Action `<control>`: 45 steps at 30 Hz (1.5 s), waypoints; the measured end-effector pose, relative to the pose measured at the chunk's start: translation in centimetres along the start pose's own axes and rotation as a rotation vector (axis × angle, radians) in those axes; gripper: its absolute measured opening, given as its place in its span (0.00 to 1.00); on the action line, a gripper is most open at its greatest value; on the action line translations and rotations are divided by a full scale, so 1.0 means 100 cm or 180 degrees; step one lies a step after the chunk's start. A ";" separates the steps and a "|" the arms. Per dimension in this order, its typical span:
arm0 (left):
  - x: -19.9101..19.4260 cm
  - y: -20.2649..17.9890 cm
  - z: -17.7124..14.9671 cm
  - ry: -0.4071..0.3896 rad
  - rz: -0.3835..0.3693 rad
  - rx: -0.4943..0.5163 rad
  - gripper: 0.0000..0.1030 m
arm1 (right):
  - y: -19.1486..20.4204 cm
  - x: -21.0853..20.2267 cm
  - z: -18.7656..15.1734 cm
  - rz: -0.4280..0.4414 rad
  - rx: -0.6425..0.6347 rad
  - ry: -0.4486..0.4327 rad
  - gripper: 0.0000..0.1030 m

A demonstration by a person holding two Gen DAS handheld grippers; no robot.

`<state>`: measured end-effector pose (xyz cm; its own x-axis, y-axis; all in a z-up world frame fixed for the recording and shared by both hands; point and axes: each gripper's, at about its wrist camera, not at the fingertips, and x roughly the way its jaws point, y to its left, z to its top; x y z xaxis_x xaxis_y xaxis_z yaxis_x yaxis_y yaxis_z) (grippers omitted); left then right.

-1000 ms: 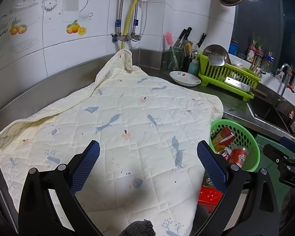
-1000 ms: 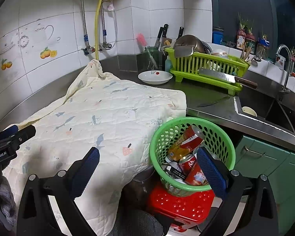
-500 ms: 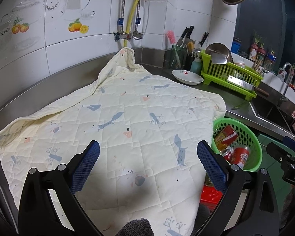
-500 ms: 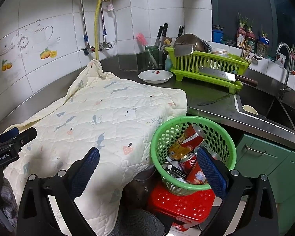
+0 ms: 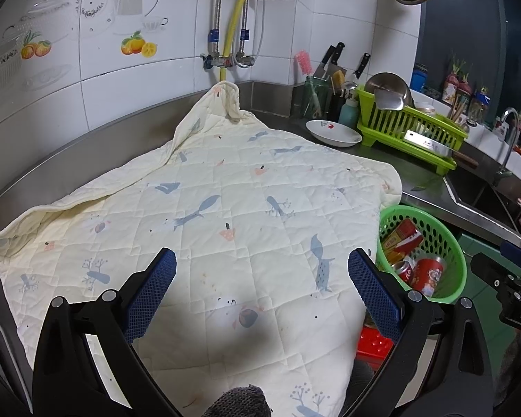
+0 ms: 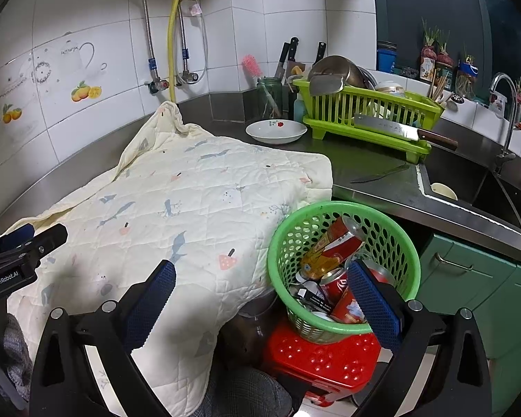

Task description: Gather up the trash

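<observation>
Now both tools (image 5: 261, 271) (image 6: 260, 279) agape and empty, one green basket (image 6: 404, 243), several cans (image 6: 333, 248), one quilt (image 5: 225, 208)

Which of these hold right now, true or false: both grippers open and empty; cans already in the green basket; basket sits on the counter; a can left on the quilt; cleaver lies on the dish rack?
1. The left gripper and right gripper are open and empty. True.
2. Cans lie in the green basket. True.
3. The basket sits on the counter. False: it rests on a red stool beside it.
4. A can lies on the quilt. False: none shows.
5. A cleaver lies on the dish rack. True.
</observation>
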<state>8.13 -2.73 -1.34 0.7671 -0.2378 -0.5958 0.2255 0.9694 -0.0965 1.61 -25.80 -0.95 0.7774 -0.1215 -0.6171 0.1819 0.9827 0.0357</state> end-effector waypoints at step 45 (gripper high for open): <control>-0.007 -0.001 0.001 -0.0050 0.0011 0.0038 0.95 | 0.001 -0.006 0.000 -0.0044 0.0000 -0.0045 0.93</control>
<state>7.65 -2.72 -0.86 0.7772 -0.2355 -0.5835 0.2300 0.9695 -0.0851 1.21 -25.65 -0.59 0.7833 -0.1369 -0.6063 0.1926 0.9809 0.0274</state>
